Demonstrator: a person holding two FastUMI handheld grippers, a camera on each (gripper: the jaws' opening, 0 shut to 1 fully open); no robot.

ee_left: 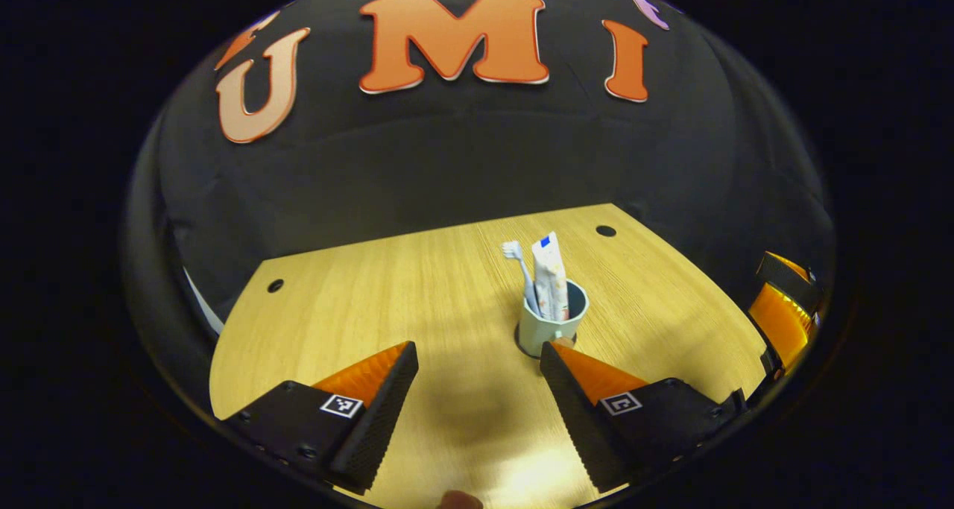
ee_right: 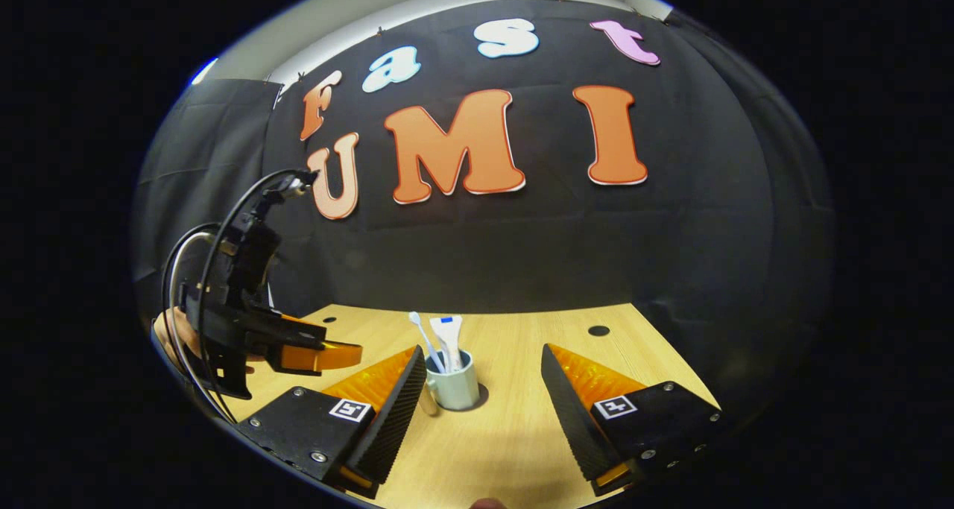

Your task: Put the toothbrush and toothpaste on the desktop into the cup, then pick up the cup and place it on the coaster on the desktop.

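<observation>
A pale cup (ee_left: 550, 324) stands upright on the wooden desktop (ee_left: 387, 300), with a white toothbrush (ee_left: 516, 261) and a toothpaste tube (ee_left: 550, 274) standing inside it. A dark coaster (ee_left: 520, 339) shows as a thin rim under the cup's base. My left gripper (ee_left: 478, 350) is open and empty, its right fingertip just in front of the cup. In the right gripper view the cup (ee_right: 456, 387) holds the toothbrush (ee_right: 422, 332) and tube (ee_right: 449, 336), and the coaster (ee_right: 482, 397) peeks out beside it. My right gripper (ee_right: 483, 351) is open and empty, the cup close to its left finger.
The left gripper (ee_right: 309, 354), with cables and a hand behind it, hovers at the left of the right gripper view. The right gripper (ee_left: 782, 311) shows at the far right edge. Round holes (ee_left: 606, 231) (ee_left: 275, 285) mark the desktop's back corners. The black wall bounds the far edge.
</observation>
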